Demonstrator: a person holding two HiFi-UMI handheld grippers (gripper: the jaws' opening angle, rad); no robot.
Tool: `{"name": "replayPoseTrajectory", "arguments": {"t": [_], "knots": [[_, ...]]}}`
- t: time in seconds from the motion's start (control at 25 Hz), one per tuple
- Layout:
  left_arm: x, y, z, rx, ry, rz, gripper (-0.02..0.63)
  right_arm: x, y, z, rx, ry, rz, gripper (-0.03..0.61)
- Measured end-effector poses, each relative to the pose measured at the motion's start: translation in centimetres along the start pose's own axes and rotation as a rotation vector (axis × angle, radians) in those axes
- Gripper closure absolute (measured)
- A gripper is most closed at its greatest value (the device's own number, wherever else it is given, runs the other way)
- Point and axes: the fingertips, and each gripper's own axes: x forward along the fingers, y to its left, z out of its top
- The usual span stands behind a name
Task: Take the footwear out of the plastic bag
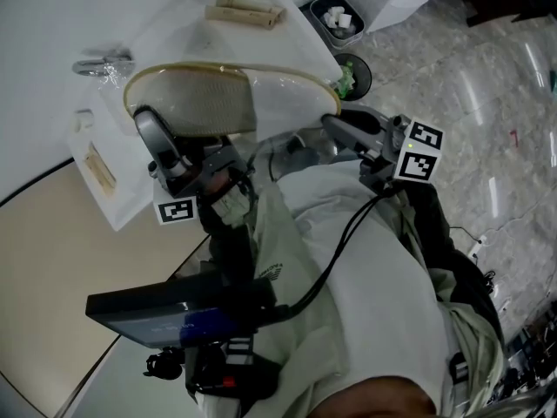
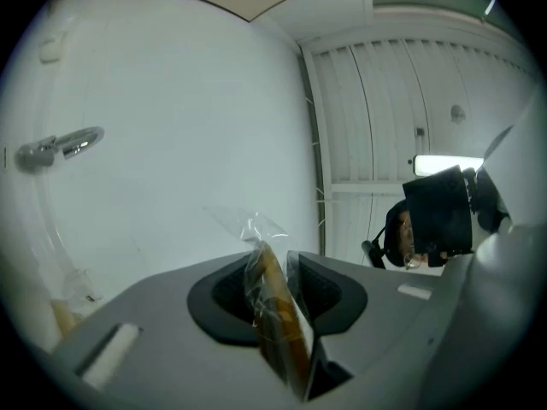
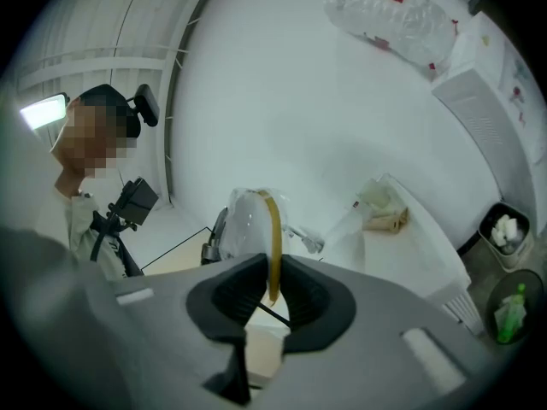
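A flat beige slipper [image 1: 200,103] with a yellowish rim hangs in a clear plastic bag [image 1: 278,103] between my two grippers, above the white table [image 1: 52,24]. My left gripper [image 1: 144,122] is at its left end. In the left gripper view the jaws [image 2: 275,284] are shut on the tan slipper edge [image 2: 278,314] with crinkled plastic [image 2: 248,225] wrapped over it. My right gripper [image 1: 331,122] is at the right end. In the right gripper view its pads [image 3: 272,289] pinch the slipper's yellow rim [image 3: 272,229], and the bag [image 3: 239,225] bulges behind.
More bagged slippers lie on the table at the back [image 1: 245,11] and at the left [image 1: 100,168]. A bin with white scraps [image 1: 339,20] and a round bin holding a green bottle [image 1: 352,75] stand on the marble floor. A dark device [image 1: 174,307] hangs at the person's chest.
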Motion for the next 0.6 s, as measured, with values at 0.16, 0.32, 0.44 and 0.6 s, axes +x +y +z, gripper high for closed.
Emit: {"name": "replayPoseTrajectory", "arguments": {"t": [0.16,0.32,0.44,0.6], "knots": [[-1.0,1.5,0.7,0.07,0.024,0.074,0.501,-2.5,1.3,1.7,-0.05,0.005,0.016,0.529],[-2.9,4.5,2.8,0.053,-0.041,0.172,0.606,-6.6,0.6,2.7,-0.119,0.011,-0.03,0.53],[-4.1,6.5,2.3,0.027,-0.032,0.22,0.606,-9.3,-0.1,3.2,-0.103,-0.039,-0.05,0.532],[-6.3,10.7,0.8,-0.026,-0.05,0.339,0.606,-12.7,-1.0,2.6,-0.062,-0.093,-0.1,0.532]]}}
